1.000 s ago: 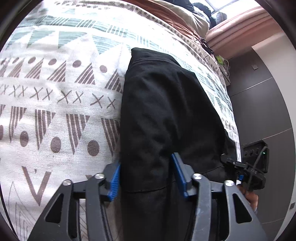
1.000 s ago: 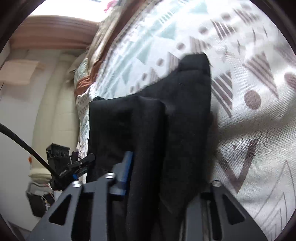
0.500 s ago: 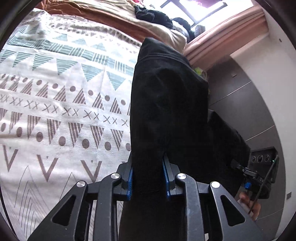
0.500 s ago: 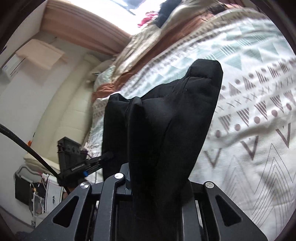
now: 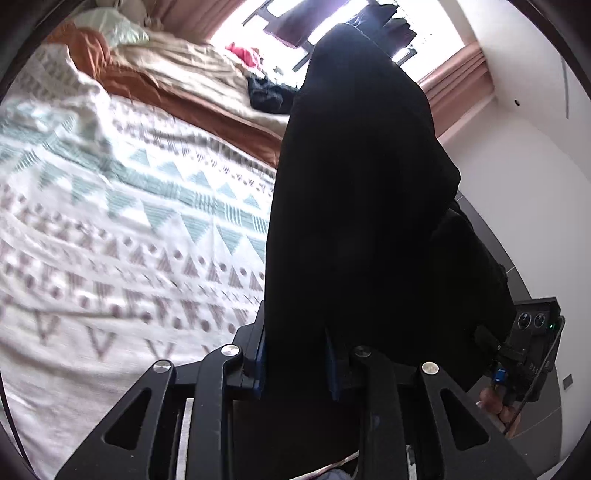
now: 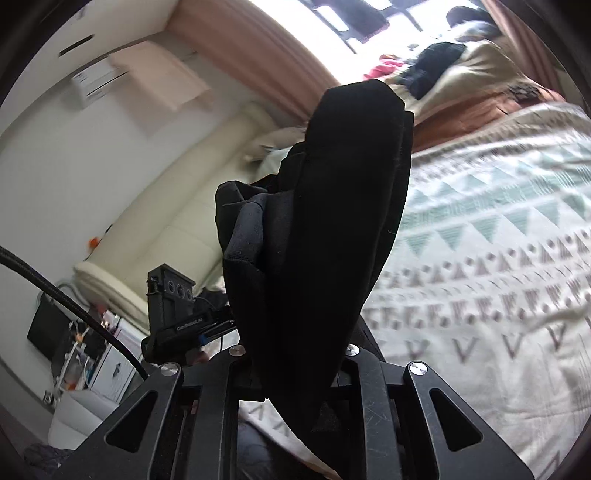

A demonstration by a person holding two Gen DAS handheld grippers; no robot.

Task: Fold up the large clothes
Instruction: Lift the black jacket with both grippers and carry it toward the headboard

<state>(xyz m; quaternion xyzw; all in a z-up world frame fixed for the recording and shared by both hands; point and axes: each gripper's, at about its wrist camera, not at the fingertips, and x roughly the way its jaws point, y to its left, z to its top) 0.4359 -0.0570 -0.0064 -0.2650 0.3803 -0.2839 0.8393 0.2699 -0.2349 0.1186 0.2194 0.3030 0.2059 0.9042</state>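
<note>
Hanging clamped between the jaws of the left gripper (image 5: 295, 365) and right gripper (image 6: 299, 373), above the patterned bedspread (image 5: 110, 229): a folded garment (image 5: 354, 206), with rumpled bedding (image 5: 192, 81) lying behind, nearer the window (image 5: 280, 22).

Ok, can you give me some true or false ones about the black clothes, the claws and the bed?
1. The left claw is clamped on the black garment. True.
2. The right claw is open and holds nothing. False: it is shut on the same black garment.
3. The garment lies spread flat on the bed cover. False: it is bunched and held up above the cover.
4. The bed cover has triangles and dots on it. True.
5. A bright red item lies at the far end of the bed. True.
</note>
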